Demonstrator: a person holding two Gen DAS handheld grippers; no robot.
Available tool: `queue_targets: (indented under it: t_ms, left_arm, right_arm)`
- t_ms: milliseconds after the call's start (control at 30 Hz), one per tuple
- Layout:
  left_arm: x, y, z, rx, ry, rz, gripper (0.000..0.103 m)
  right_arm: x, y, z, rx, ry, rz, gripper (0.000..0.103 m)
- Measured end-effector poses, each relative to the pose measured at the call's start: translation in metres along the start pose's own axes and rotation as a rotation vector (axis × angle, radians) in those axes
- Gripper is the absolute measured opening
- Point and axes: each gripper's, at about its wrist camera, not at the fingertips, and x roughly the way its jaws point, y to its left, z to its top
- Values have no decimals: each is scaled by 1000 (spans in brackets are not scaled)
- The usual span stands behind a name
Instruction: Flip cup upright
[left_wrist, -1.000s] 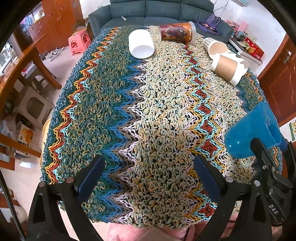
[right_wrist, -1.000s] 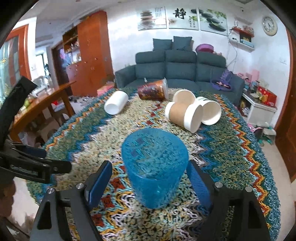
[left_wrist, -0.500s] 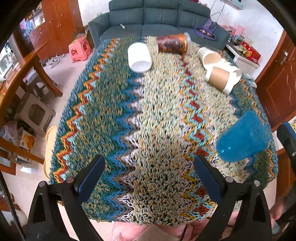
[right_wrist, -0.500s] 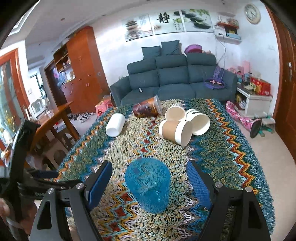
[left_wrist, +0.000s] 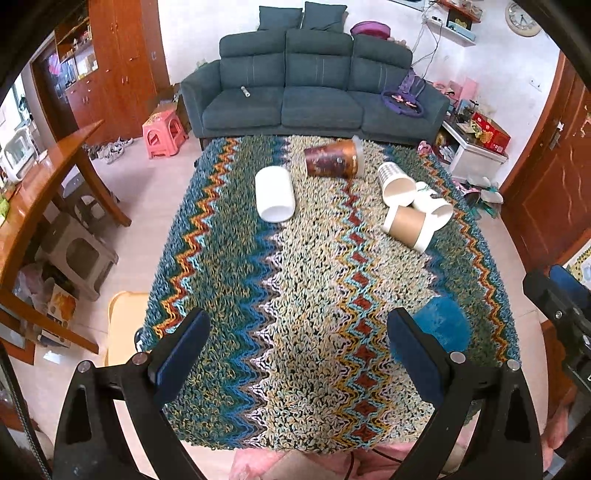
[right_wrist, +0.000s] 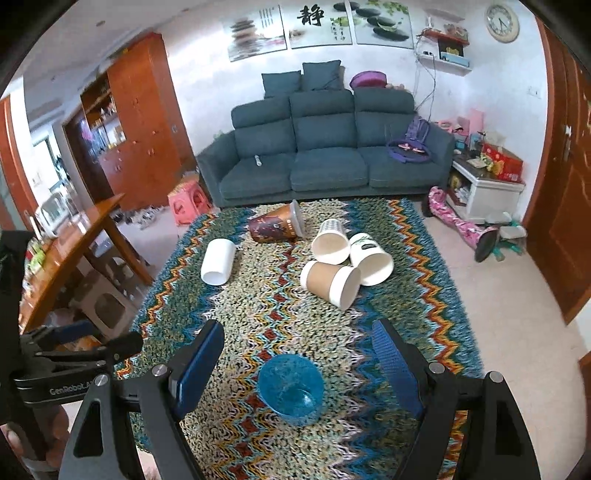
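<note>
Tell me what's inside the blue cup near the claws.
Nothing visible: the blue cup stands mouth-up on the rug, and through its clear base only rug pattern shows. Its near inner wall is hidden.

A clear blue cup (right_wrist: 290, 390) sits on a zigzag cloth (right_wrist: 295, 317) of teal, cream, orange and red.

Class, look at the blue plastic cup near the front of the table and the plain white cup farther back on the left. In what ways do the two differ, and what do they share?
Pose: the blue cup stands upright with its mouth up, while the white cup lies on its side.
Material look: the blue cup is see-through; the white cup is opaque.
Position: the blue cup stands between the right gripper's open fingers; the white cup lies well away from both grippers.
Shared: both rest on the zigzag cloth and look empty.
</note>
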Motion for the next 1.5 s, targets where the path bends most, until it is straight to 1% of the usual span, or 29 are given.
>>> queue_targets:
  t_ms: [167,233,367,467,700,867,1000,1167,1500]
  left_arm:
    - [-13,-7,9,19,-11,6,98]
    - [-17,-11,12,28,-8,3,98]
    - [-24,-15,16,38,-10,10,98]
    - [-30,-18,19,41,-23,21,98]
    - [-38,-18,22,34,-32,29,98]
    - [-41,-17,22,22,-19,15,98]
    - [-44,-18,24,21,-23,17,98]
    - [-49,-16,23,14,-33,24,98]
    - [-55,-17,19,18,-36,14,98]
  right_arm:
    - [-15,4,19,-43,-8,-50,83]
    - [-17,4,24,-50,0,-51,83]
    - [-18,2,34,-42,44,-46,83]
    - [-21,1,38,-36,49,-55,83]
    - [-32,6,44,-50,32,-71,83]
    - [-39,11,46,-62,16,-77,83]
    - [-43,13,46,-65,6,-81,83]
    - [-45,12,46,-57,15,-71,83]
    - [-49,13,45,-56,12,-74,83]
